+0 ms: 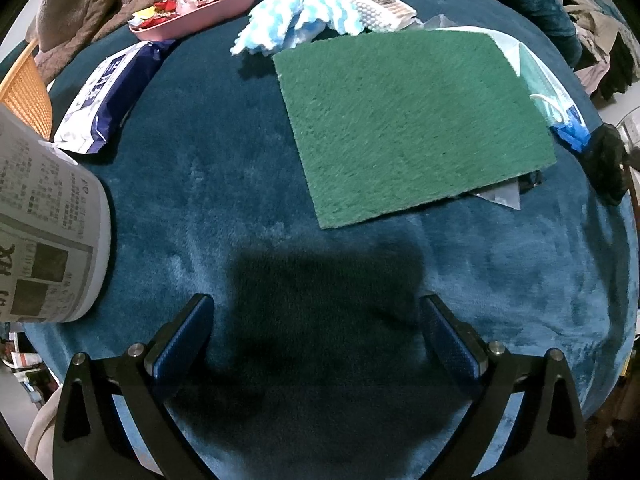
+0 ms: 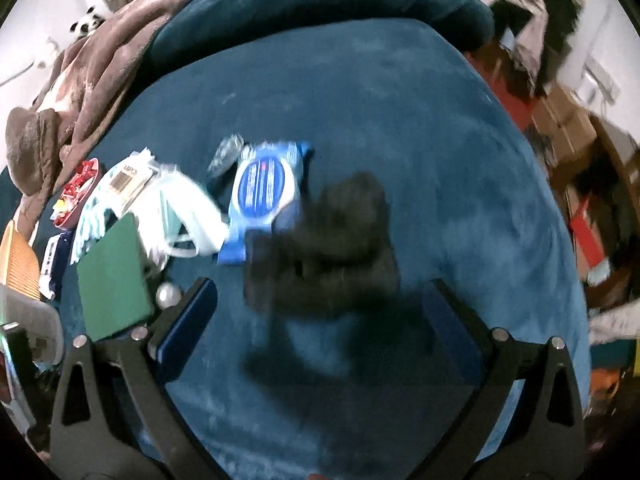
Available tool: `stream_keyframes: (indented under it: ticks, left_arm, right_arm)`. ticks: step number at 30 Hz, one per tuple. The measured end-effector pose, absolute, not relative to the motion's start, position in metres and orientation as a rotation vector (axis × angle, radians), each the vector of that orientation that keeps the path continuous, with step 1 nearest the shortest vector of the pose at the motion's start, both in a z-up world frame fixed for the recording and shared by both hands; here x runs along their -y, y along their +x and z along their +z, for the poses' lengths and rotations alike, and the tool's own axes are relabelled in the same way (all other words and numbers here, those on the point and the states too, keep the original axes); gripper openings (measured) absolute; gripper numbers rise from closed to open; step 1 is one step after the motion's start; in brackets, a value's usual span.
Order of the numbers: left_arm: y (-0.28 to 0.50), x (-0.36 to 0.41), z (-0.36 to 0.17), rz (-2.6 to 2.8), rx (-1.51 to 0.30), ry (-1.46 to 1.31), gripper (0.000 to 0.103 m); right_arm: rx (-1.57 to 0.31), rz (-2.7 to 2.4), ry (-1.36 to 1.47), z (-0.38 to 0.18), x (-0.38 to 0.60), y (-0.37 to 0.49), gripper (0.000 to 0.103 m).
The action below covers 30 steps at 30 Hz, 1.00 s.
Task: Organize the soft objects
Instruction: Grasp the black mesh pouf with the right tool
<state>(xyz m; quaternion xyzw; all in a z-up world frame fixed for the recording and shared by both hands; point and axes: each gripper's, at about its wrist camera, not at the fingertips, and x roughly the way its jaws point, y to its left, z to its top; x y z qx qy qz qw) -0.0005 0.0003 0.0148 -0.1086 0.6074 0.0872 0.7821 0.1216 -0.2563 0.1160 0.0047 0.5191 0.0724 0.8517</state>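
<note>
While both my jaws are hanging wide open and empty, the green pad (image 1: 412, 128) is lying upper right, the dark cloth (image 2: 332, 248) mid-frame.

The left gripper (image 1: 316, 320) has its two fingers spread wide apart and holds nothing. The right gripper (image 2: 320, 304) is spread wide too, and it holds nothing.
</note>
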Motion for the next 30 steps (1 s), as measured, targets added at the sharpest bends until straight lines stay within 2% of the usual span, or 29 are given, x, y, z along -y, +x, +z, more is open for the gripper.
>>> stream_keyframes:
  ticks: [5, 6, 7, 9, 15, 18, 22, 30]
  left_arm:
    - [-0.003, 0.002, 0.028, 0.155, -1.285, -0.246, 0.103]
    - [-0.003, 0.003, 0.032, 0.148, -1.275, -0.243, 0.103]
    - [-0.004, 0.004, 0.035, 0.143, -1.265, -0.238, 0.103]
    - [-0.006, 0.005, 0.042, 0.137, -1.243, -0.223, 0.103]
    - [0.001, -0.002, 0.051, 0.156, -1.222, -0.231, 0.103]
    - [0.002, -0.008, 0.055, 0.169, -1.214, -0.247, 0.103]
    - [-0.006, -0.011, 0.055, 0.167, -1.197, -0.224, 0.103]
    - [0.011, 0.011, 0.069, -0.009, -1.203, 0.118, 0.103]
  right_arm:
    - [-1.175, 0.222, -0.072, 0.093, 0.241, 0.137, 0.101]
    - [-1.178, 0.236, -0.071, 0.089, 0.240, 0.138, 0.085]
    - [-1.186, 0.254, -0.068, 0.086, 0.238, 0.139, 0.052]
    - [-1.215, 0.262, -0.059, 0.082, 0.239, 0.136, 0.020]
    - [-1.159, 0.363, -0.019, 0.101, 0.237, 0.092, 0.017]
    - [-1.210, 0.417, 0.028, 0.101, 0.232, 0.076, 0.017]
    - [-1.320, 0.447, 0.086, 0.074, 0.226, 0.064, 0.020]
    - [-1.305, 0.422, 0.223, 0.051, 0.242, 0.057, 0.019]
